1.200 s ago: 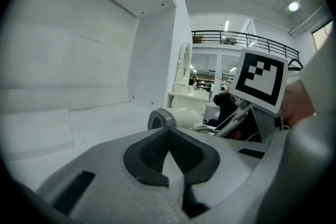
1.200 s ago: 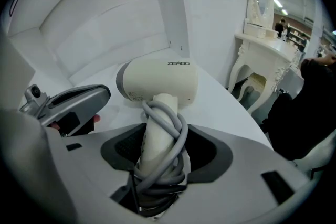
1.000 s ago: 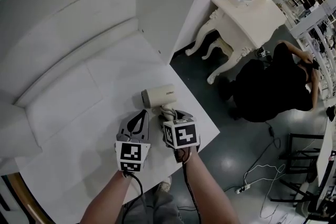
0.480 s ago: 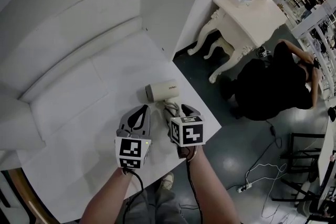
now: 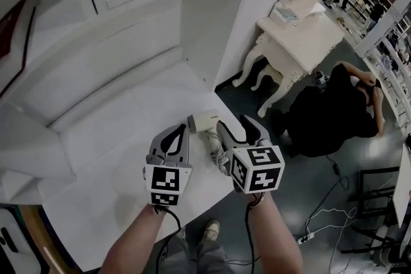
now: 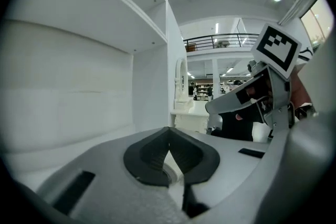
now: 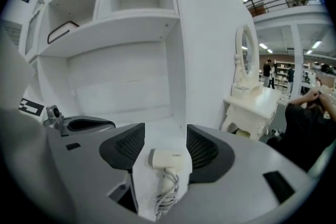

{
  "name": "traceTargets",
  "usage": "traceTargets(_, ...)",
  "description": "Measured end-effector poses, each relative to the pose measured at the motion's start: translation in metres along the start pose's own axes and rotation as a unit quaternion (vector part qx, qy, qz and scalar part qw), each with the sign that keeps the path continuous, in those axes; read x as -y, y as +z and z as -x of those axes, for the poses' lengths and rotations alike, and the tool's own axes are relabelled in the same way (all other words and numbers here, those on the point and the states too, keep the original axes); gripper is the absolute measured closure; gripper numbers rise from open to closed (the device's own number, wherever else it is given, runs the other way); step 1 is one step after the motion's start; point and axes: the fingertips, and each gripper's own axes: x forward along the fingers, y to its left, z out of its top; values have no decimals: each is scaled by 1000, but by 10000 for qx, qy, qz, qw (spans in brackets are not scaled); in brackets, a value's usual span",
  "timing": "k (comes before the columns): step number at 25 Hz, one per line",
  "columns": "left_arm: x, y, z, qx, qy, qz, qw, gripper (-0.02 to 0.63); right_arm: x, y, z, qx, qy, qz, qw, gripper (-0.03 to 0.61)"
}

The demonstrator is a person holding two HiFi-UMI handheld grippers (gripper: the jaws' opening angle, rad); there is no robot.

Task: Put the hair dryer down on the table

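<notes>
Hair dryer [image 5: 207,122] lying flat on the white table [image 5: 115,157], close to its right edge, cord bundled around the handle. Right gripper [image 5: 236,128] just behind it, jaws spread wide; dryer framed between them in the right gripper view, touched by neither pad. Left gripper [image 5: 176,133] alongside to the left, jaws closed together on nothing, over bare tabletop. Beyond the table edge, ornate white dressing table [image 5: 302,29] and person in black [image 5: 334,115] crouched on the dark floor.
</notes>
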Motion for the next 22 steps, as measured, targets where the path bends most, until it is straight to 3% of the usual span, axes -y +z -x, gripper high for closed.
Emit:
traceTargets(3,-4,61,29,369,14,-22,9993,601,-12,57,46,652,19,161,9977,327)
traceTargets(6,0,124,66,749,65,-353,9965,601,-27,107,101,1260,84,294,9916,330)
traceTargets(9,7,183,104,1097,114,-688,9915,601,-47,152,156,1820,238,448,9820,334)
traceTargets(12,16,231,142,1411,133,-720,9873,601,-63,185,208,2351,273,652,9694,373)
traceTargets(15,27,265,178,1663,93,-716,9834,601,-76,206,254,2761,230,763,9578,455)
traceTargets(22,57,293,240,2002,-21,-810,9764,601,-109,209,327,3184,411,1025,9415,511)
